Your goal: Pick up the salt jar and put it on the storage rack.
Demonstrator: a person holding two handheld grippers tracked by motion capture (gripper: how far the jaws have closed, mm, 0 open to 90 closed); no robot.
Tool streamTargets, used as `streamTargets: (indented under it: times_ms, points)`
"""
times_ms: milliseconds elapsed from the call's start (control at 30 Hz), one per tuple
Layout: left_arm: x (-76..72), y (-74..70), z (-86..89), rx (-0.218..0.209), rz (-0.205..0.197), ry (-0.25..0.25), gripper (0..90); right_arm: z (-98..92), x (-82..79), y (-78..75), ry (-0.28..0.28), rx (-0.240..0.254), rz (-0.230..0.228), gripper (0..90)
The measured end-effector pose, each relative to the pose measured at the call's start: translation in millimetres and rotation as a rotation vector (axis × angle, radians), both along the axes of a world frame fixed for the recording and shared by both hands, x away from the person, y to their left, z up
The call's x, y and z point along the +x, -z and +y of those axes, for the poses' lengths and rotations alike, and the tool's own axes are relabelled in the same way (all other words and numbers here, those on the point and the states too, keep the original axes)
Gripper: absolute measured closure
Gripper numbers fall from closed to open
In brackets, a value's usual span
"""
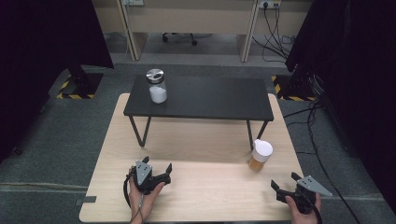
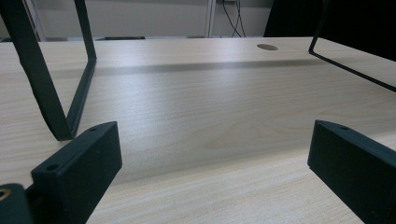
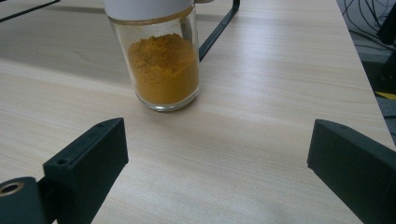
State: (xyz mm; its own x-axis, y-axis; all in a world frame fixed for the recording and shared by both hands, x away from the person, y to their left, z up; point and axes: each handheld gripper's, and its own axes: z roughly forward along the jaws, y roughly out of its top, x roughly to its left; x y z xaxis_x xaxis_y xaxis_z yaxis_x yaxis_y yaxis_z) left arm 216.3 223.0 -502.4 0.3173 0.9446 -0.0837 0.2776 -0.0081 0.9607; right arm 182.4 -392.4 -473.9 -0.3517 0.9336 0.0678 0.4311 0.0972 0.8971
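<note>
A glass jar of orange powder with a white lid stands on the wooden table, at the right near the black shelf's leg. In the right gripper view the same jar stands a short way ahead of the jaws. My right gripper rests open at the table's front right corner, nothing between its jaws. My left gripper lies open at the front left, held in a hand, also empty. A glass jar of white powder with a silver lid stands on the black shelf, at its left end.
The black shelf stands on thin metal legs across the back half of the table. Cables trail over the floor on the right. Dark curtains flank both sides, and a round hole sits in the tabletop.
</note>
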Motion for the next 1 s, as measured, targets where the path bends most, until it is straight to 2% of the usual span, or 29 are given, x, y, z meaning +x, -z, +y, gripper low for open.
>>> streamTargets:
  times_ms: [1000]
  points:
    - [-0.9,1.1,1.9,-0.012,-0.003,0.000,2.3,-2.0,1.4,-0.4,-0.010,0.004,0.005,5.2]
